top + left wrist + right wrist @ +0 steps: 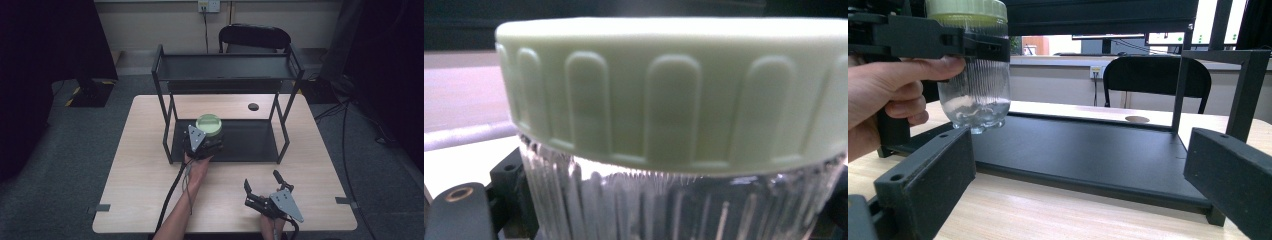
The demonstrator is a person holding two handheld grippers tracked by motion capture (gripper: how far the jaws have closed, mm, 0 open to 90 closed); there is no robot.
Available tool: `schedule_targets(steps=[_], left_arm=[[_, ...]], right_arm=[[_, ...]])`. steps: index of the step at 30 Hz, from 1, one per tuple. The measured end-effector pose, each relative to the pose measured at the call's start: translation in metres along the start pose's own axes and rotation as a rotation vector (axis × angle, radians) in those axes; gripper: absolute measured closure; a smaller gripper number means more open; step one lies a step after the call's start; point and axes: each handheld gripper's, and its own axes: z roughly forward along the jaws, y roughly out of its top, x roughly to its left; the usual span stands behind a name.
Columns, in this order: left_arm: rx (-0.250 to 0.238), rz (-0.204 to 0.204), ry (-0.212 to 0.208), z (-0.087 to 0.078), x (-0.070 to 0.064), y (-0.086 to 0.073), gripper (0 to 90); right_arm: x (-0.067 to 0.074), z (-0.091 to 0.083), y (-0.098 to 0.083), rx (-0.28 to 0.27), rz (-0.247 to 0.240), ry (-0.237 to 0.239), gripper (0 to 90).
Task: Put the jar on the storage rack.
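Pale green and ribbed, the lid (674, 95) caps the clear ridged jar (979, 85) that we see held just under its rim. The left gripper (202, 141) pinches the jar, its jaws pressed against the glass on either side, and in the right gripper view the jar hangs clear above the front left part of the black bottom shelf (1088, 155), not touching it. A hand (888, 95) wraps the gripper's handle just beside the jar. From the high view the jar sits at the front left of the black rack (227, 67), below its upper shelf. The rack stands on the wooden table (140, 170). Nearer the person's edge, the right gripper (262, 182) rests low over the table, well apart from the jar, its jaws spread wide and holding nothing. A black chair (254, 37) stands beyond the table.
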Motion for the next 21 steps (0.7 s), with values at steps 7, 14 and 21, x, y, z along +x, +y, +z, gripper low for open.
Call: schedule_targets(steps=[7,14,21], left_arm=[[0.028,-0.013,0.002,0.004,0.004,-0.011,11.4],[0.035,-0.014,0.000,0.006,0.004,-0.014,11.4],[0.050,-0.012,0.010,0.008,0.004,-0.017,11.3]], right_arm=[[0.000,0.000,0.000,0.002,0.000,0.002,0.0],[0.000,0.000,0.000,0.001,0.000,0.001,0.0],[0.000,0.000,0.000,0.000,0.000,0.000,0.0]])
